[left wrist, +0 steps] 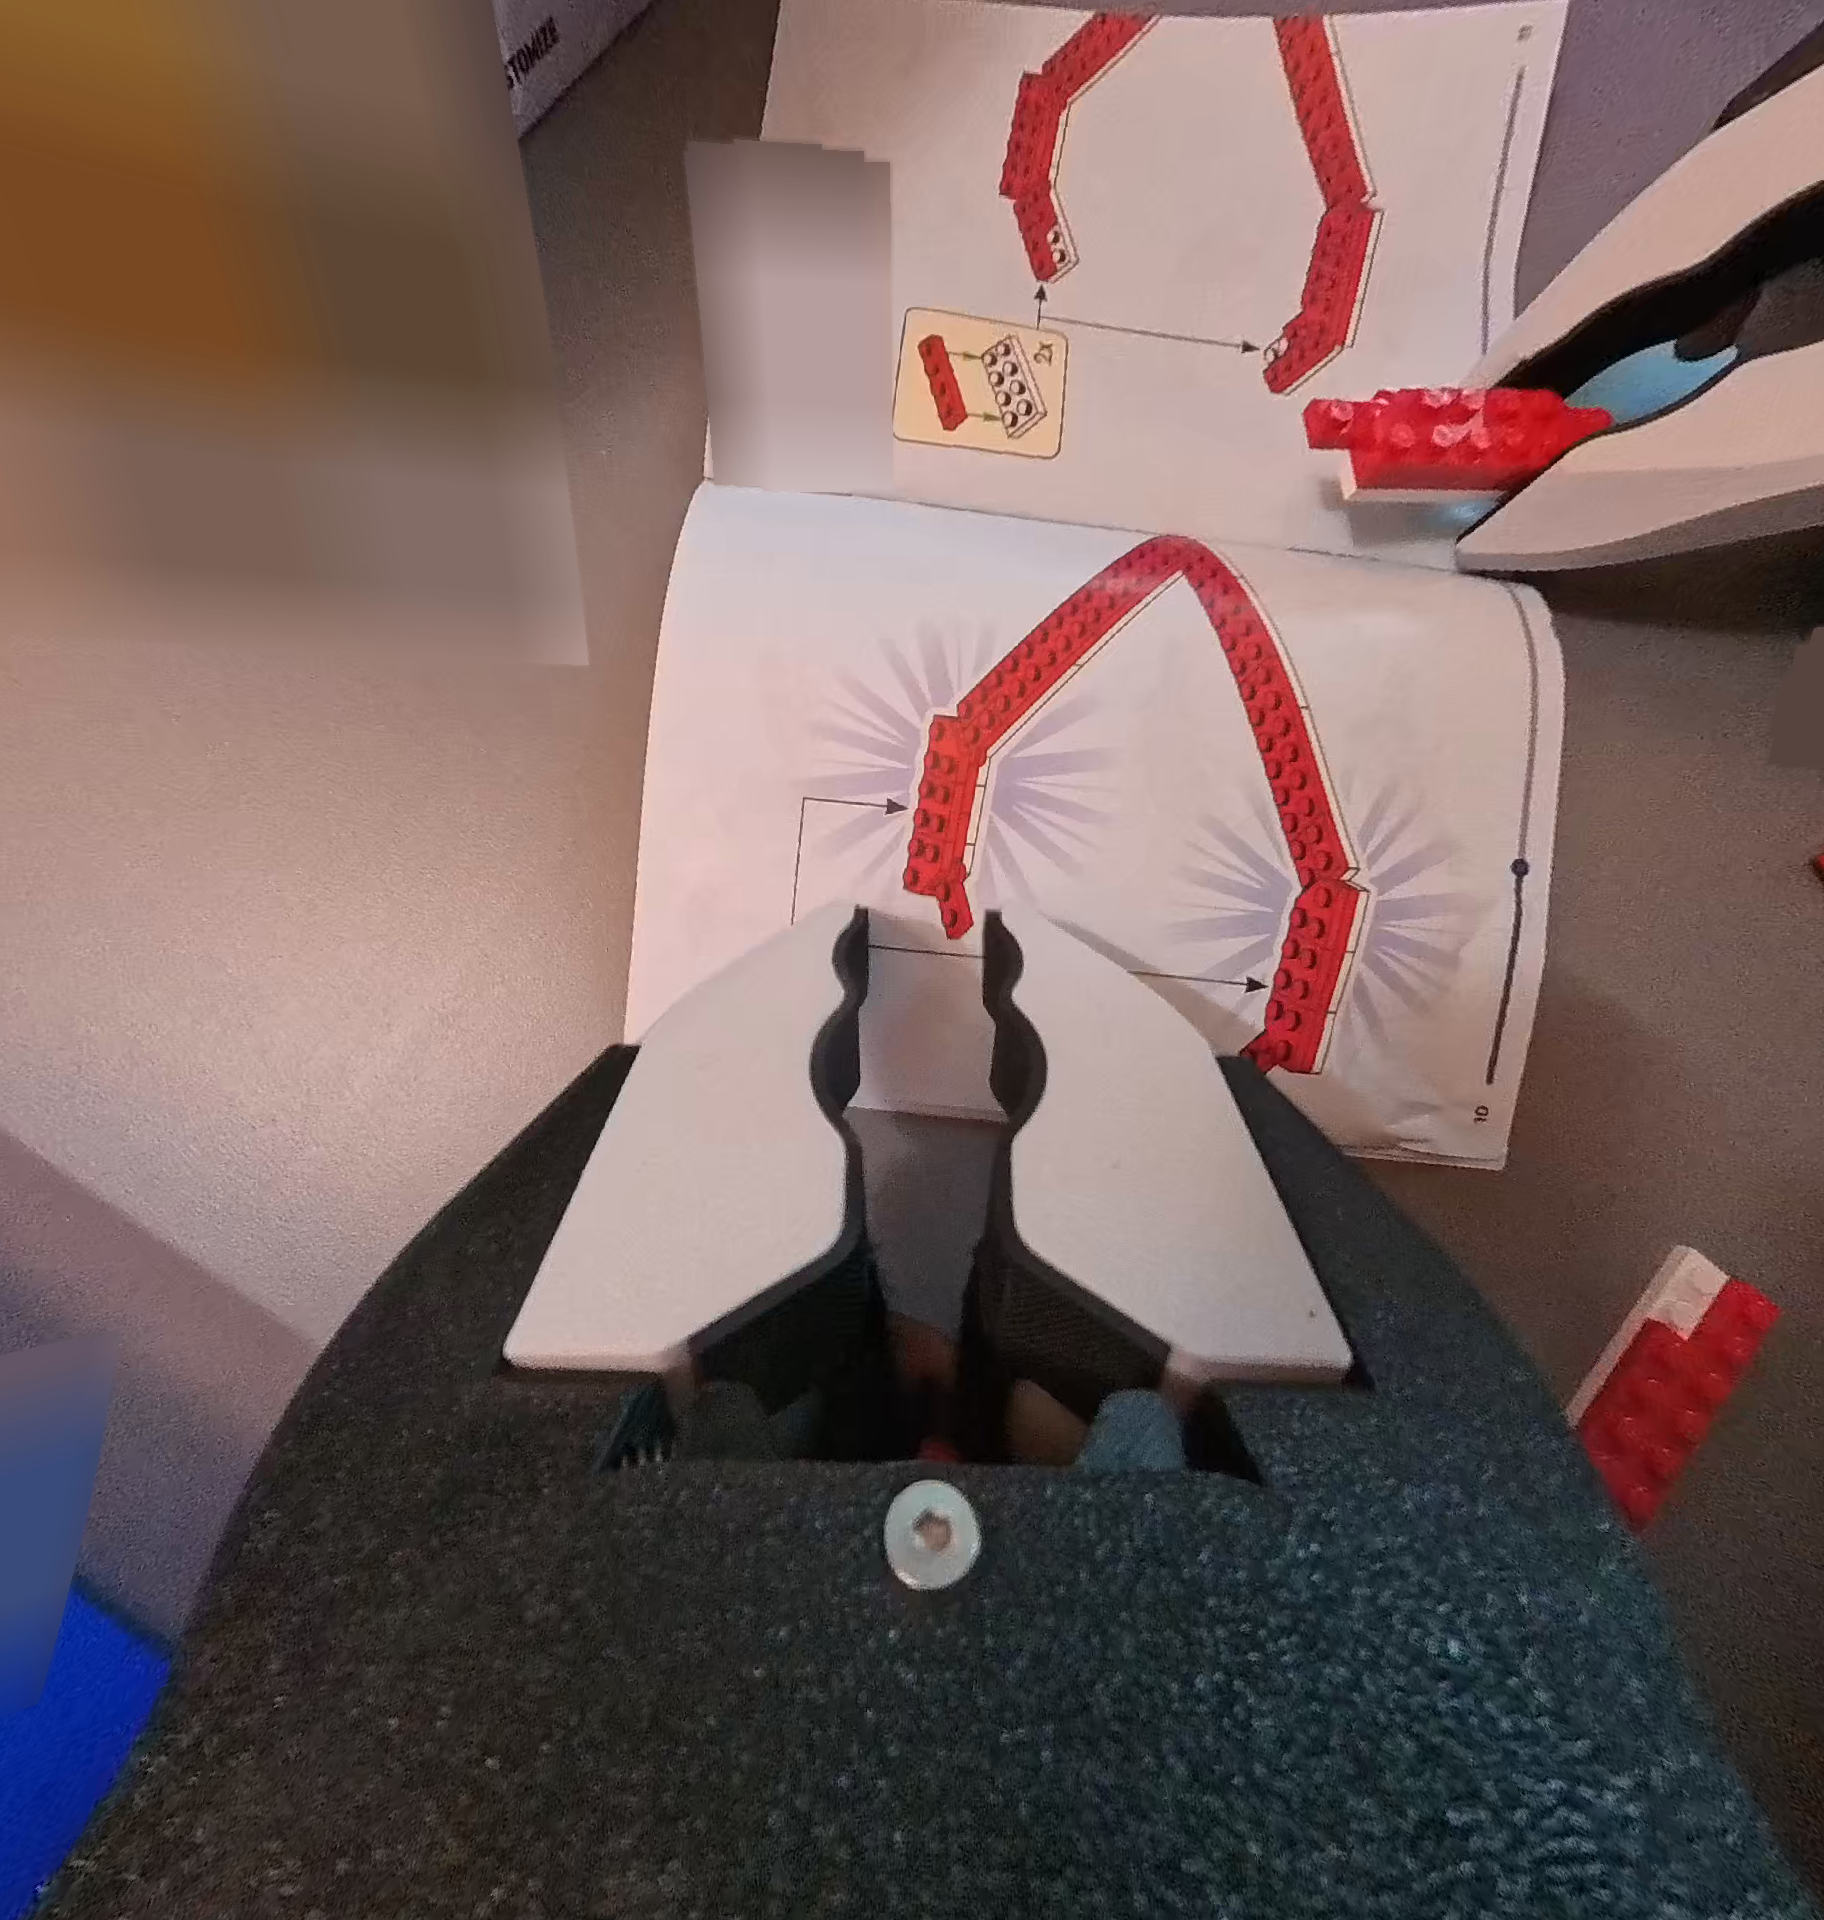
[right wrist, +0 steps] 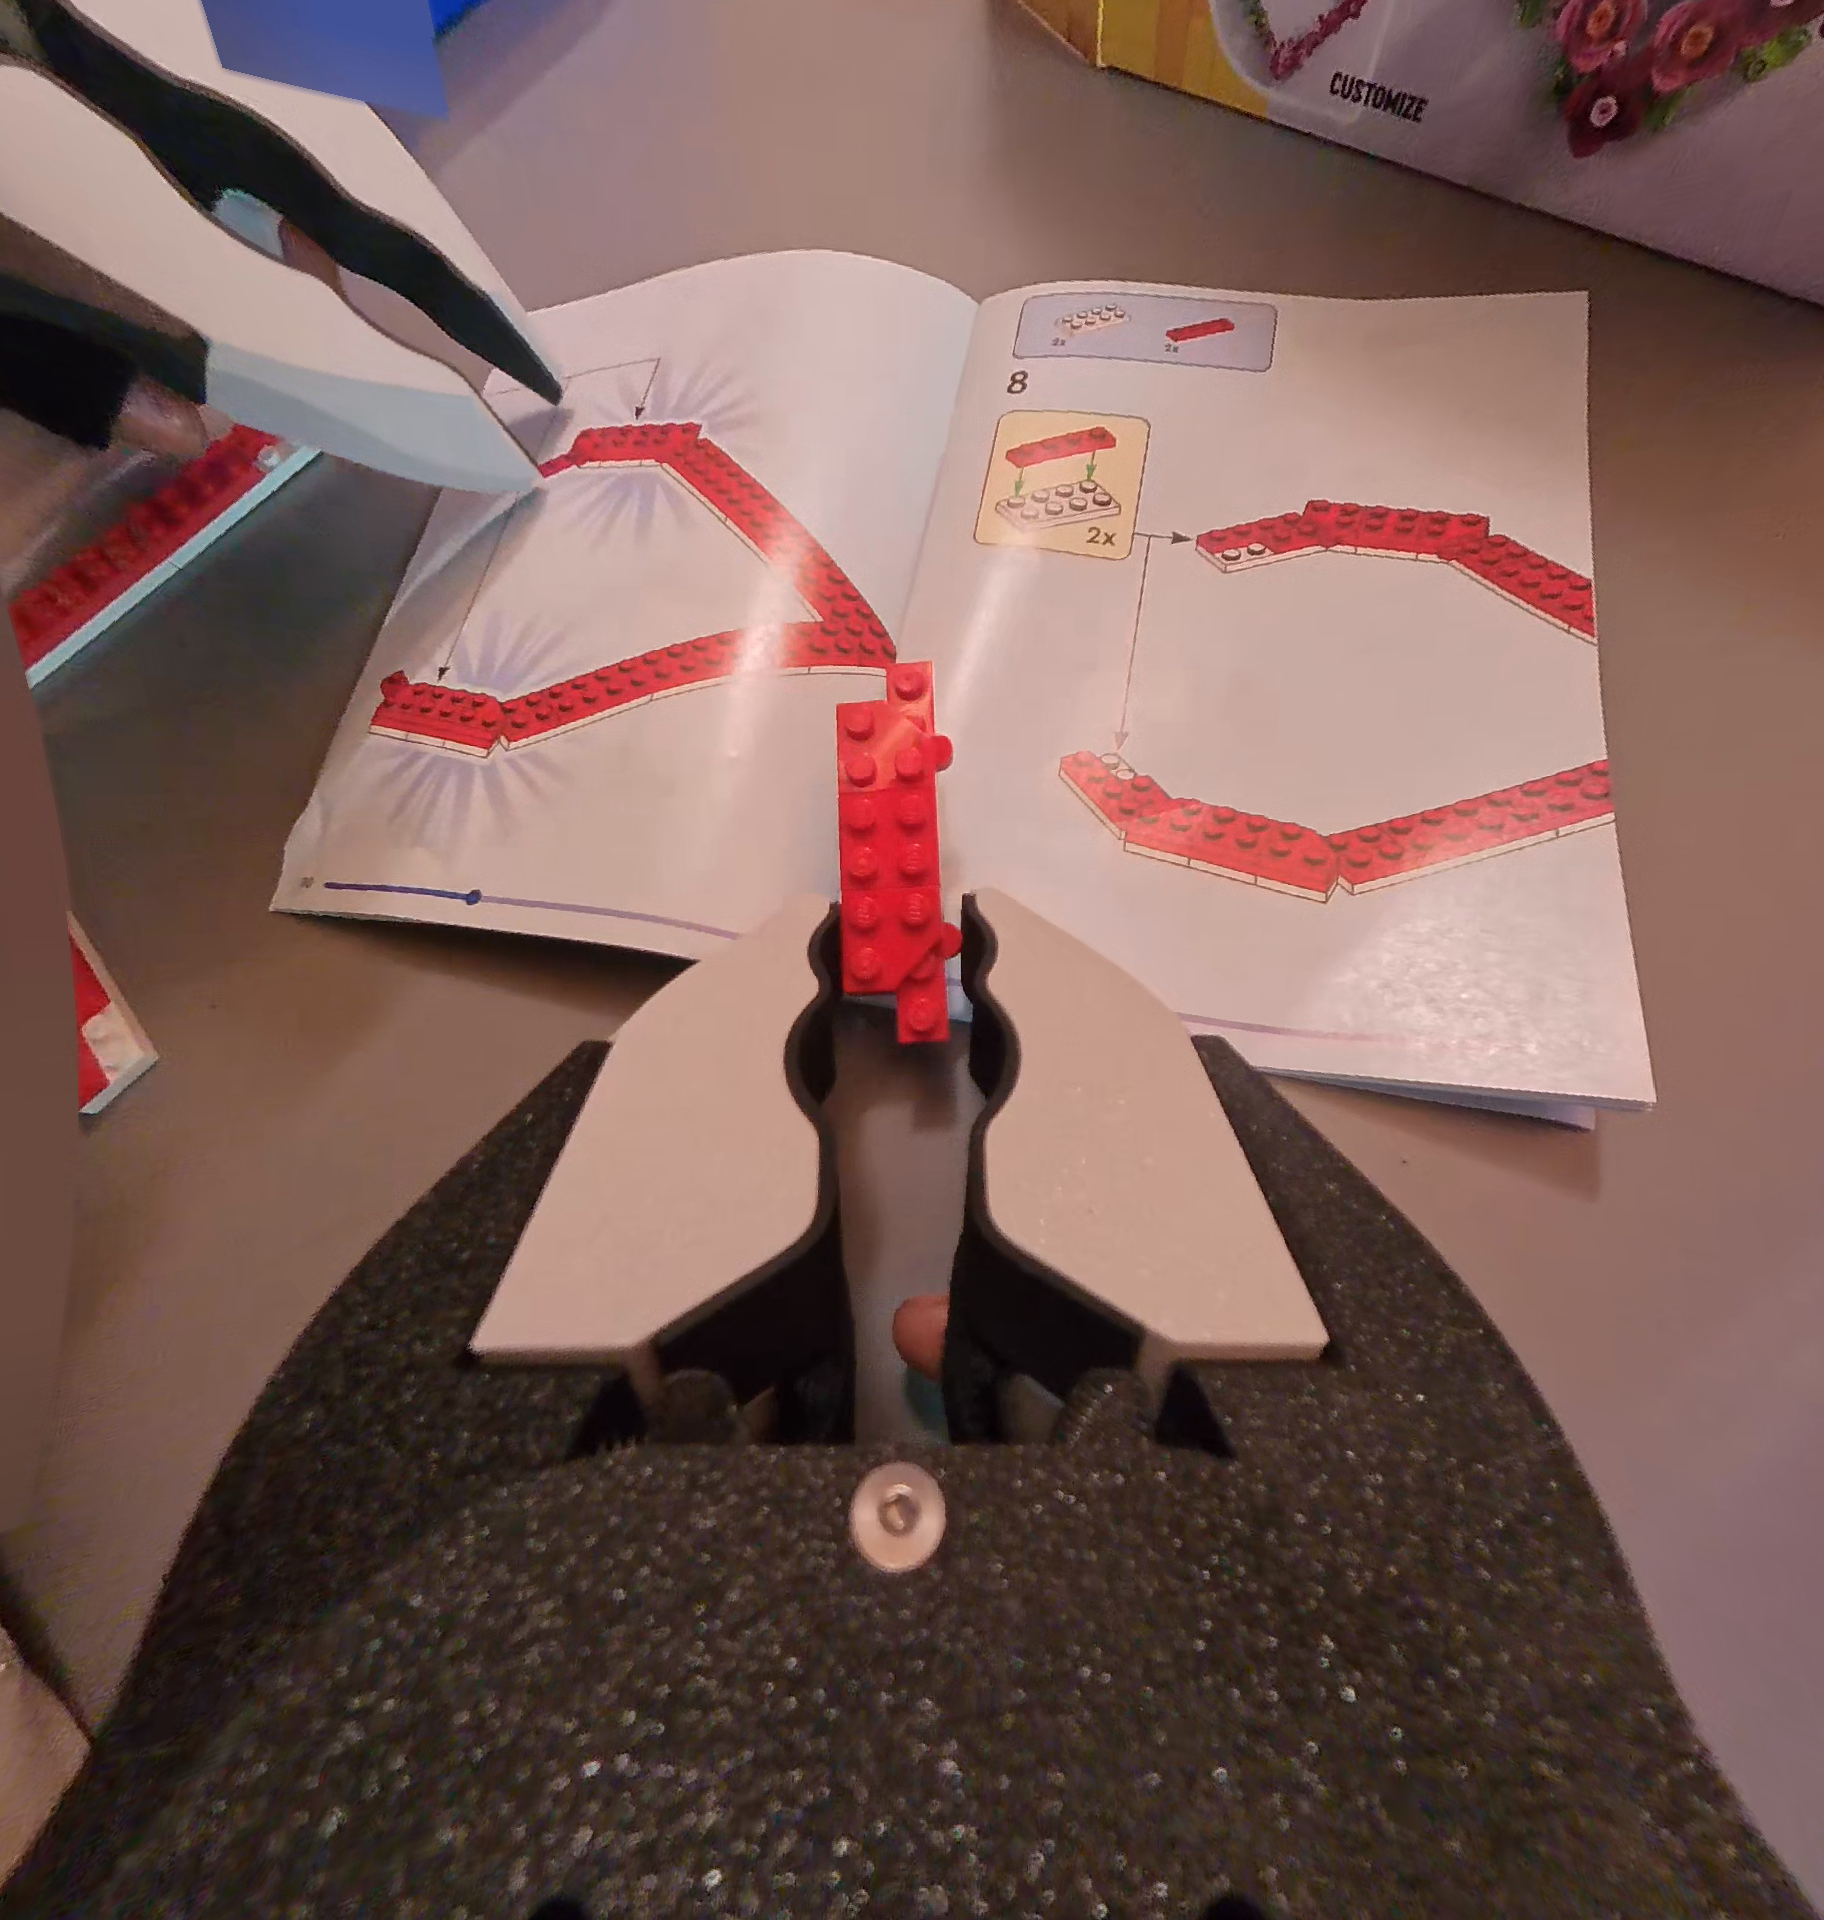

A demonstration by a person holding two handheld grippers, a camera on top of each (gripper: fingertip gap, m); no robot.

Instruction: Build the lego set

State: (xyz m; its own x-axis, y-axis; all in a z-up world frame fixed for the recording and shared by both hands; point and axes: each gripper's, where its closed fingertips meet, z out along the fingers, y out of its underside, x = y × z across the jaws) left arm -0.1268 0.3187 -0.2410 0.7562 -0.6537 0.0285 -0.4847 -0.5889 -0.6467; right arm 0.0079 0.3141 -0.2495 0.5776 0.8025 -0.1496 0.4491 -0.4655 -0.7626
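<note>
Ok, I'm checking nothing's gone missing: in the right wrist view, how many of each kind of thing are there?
Red brick pieces: 3 (held piece, strip, edge piece)
Booklet: 1
Box: 1
Grippers: 2 (left gripper, right gripper)
Total: 7

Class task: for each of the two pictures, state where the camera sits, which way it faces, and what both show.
Left wrist view: on the left gripper, open and empty, facing the instruction booklet.
Right wrist view: on the right gripper, facing the booklet, gripping a red brick assembly; a fingertip shows between the fingers.
Shared: booklet, assembly, each other's gripper.
</note>
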